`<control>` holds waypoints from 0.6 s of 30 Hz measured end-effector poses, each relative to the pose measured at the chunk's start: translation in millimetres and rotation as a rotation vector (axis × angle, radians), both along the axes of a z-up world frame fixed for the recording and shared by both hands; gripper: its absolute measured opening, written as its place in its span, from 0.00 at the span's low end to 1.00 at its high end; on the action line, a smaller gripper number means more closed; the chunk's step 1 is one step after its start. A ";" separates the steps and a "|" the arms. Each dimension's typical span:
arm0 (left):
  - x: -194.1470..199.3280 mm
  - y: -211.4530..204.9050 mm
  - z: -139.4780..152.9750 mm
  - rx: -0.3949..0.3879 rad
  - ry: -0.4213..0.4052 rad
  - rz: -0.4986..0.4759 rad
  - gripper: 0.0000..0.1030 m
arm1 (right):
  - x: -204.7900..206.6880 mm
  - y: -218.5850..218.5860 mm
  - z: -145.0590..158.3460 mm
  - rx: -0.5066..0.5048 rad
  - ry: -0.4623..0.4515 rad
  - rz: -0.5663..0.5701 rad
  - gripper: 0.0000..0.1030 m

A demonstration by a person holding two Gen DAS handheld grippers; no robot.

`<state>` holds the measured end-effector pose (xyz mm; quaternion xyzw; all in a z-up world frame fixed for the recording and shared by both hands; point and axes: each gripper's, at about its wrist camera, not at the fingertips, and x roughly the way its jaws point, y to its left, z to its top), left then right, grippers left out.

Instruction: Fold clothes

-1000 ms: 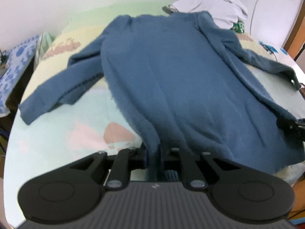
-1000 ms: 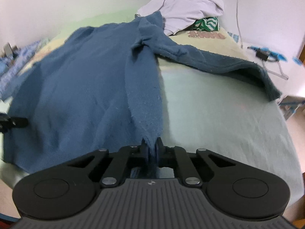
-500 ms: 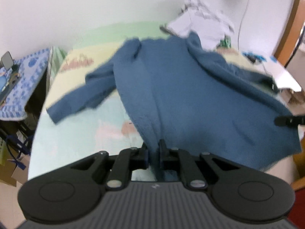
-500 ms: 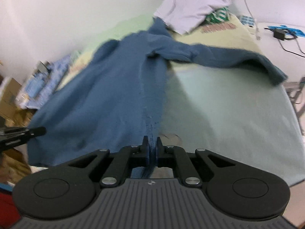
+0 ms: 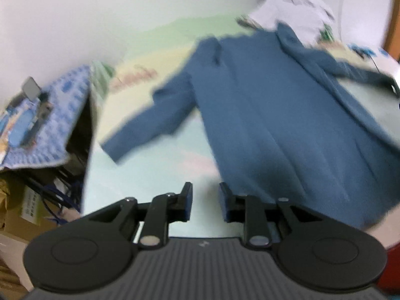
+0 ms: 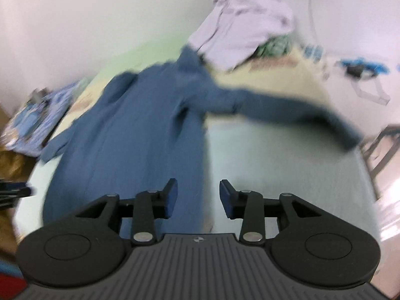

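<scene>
The blue sweater (image 5: 270, 115) lies spread flat, front down or up I cannot tell, across a bed (image 6: 275, 165) covered in a pale green and yellow sheet, its hem toward the cameras and its collar toward the far wall. One sleeve (image 5: 147, 125) stretches out to the left in the left wrist view; the other sleeve (image 6: 287, 110) reaches toward the right edge of the bed in the right wrist view. Both views are blurred. The left gripper (image 5: 204, 205) hangs above the hem's left corner with its jaws opening; nothing is pinched between them, and the sweater's edge shows just beyond the right-hand finger. The right gripper (image 6: 198, 198) hangs above the hem's right corner, its jaws also opening and spread wider, with cloth seen below the gap but not pressed by the pads. Past the collar lies a heap of pale lilac clothes (image 6: 240, 27). Beside the bed on the left stands a piece of furniture under a blue patterned cloth (image 5: 47, 122).
</scene>
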<state>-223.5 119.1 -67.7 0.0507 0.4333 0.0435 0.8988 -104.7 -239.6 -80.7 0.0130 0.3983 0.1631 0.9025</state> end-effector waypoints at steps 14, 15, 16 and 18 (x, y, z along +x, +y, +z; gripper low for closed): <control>132.9 -61.4 -53.4 -0.095 0.080 -0.100 0.40 | 107.4 81.8 -76.0 -0.554 -0.252 0.072 0.45; 137.2 -61.0 -57.1 -0.094 0.097 -0.081 0.40 | 115.6 79.3 -80.0 -0.539 -0.229 0.078 0.44; 140.8 -61.5 -60.5 -0.090 0.112 -0.061 0.40 | 123.2 78.5 -82.4 -0.520 -0.205 0.079 0.37; 145.2 -61.5 -65.1 -0.092 0.127 -0.025 0.42 | 133.5 68.4 -79.1 -0.464 -0.189 0.053 0.14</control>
